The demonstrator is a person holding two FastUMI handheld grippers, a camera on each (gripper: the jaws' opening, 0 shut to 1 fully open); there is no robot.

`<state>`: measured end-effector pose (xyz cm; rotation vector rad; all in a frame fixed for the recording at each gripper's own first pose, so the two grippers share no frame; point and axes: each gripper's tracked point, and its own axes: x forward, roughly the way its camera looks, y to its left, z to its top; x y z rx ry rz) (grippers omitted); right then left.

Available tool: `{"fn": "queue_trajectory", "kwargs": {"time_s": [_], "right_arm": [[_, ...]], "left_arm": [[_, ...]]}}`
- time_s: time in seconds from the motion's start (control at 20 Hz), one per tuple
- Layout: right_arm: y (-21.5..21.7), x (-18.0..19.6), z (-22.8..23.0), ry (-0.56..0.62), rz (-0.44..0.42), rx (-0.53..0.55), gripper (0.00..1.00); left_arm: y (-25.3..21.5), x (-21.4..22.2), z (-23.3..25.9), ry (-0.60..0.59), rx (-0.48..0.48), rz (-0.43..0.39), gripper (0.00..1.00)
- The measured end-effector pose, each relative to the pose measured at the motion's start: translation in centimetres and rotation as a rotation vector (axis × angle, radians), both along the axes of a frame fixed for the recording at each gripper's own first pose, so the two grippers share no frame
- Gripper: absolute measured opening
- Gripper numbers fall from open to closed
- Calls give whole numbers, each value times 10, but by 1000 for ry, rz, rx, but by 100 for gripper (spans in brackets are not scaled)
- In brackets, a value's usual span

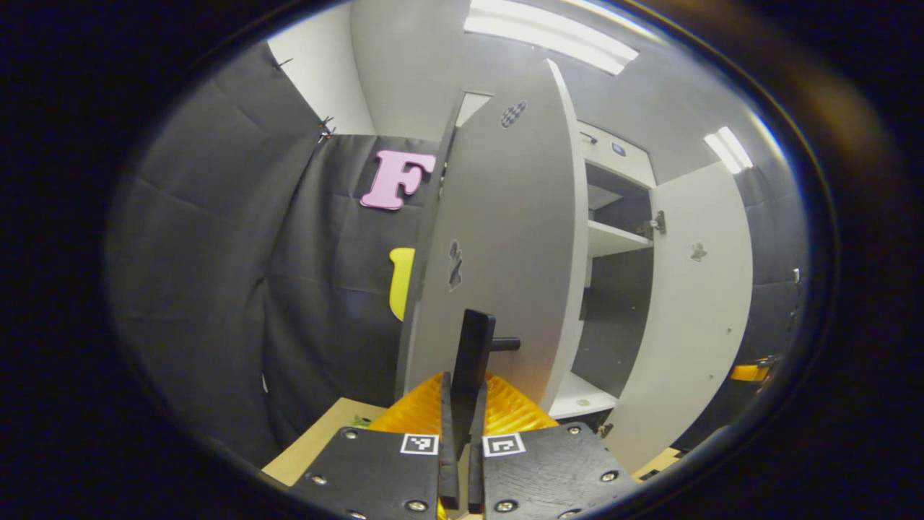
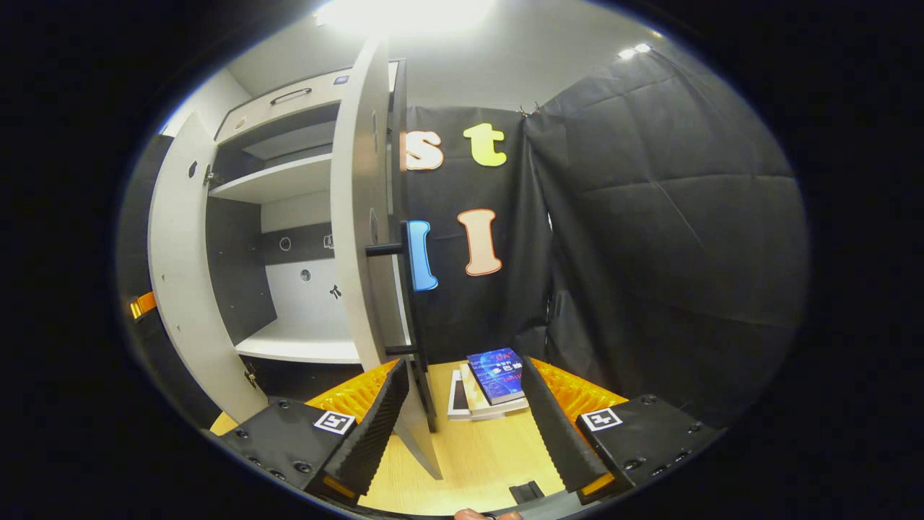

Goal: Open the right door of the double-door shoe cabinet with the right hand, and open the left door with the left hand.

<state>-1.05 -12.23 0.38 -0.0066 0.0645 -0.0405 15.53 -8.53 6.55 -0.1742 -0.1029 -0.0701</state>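
The white shoe cabinet (image 1: pixel 613 238) stands with both doors swung out. In the left gripper view the left door (image 1: pixel 505 238) faces me. My left gripper (image 1: pixel 462 448) is shut on its black bar handle (image 1: pixel 473 354), which rises upright from between the two fingers. The right door (image 1: pixel 693 303) hangs open farther right. In the right gripper view I see the right door (image 2: pixel 357 217) edge-on, with its black handle (image 2: pixel 408 303) along it. My right gripper (image 2: pixel 465 433) is open, and the door's lower corner and the handle's end sit between the spread fingers, close to the left one. The left door (image 2: pixel 184 289) stands open beyond.
Inside the cabinet are white shelves (image 2: pixel 289 180) and a dark back panel. A few books (image 2: pixel 494 379) lie on the wooden surface (image 2: pixel 476 455) just past the right door. Black cloth walls close in on both sides. The other gripper's orange body (image 1: pixel 751 372) shows by the right door.
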Motion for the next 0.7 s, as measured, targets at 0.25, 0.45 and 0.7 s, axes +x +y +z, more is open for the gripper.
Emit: {"fn": "queue_trajectory", "kwargs": {"time_s": [0.25, 0.45, 0.7], "right_arm": [[5, 0, -2, 7, -6, 31, 92], [10, -2, -2, 7, -1, -4, 92], [17, -11, -2, -13, 1, -3, 98]], "left_arm": [[39, -3, -15, 57, -65, 71, 7], [32, -13, -10, 40, -139, -6, 1], [39, -2, -13, 34, -69, 4, 1]]}}
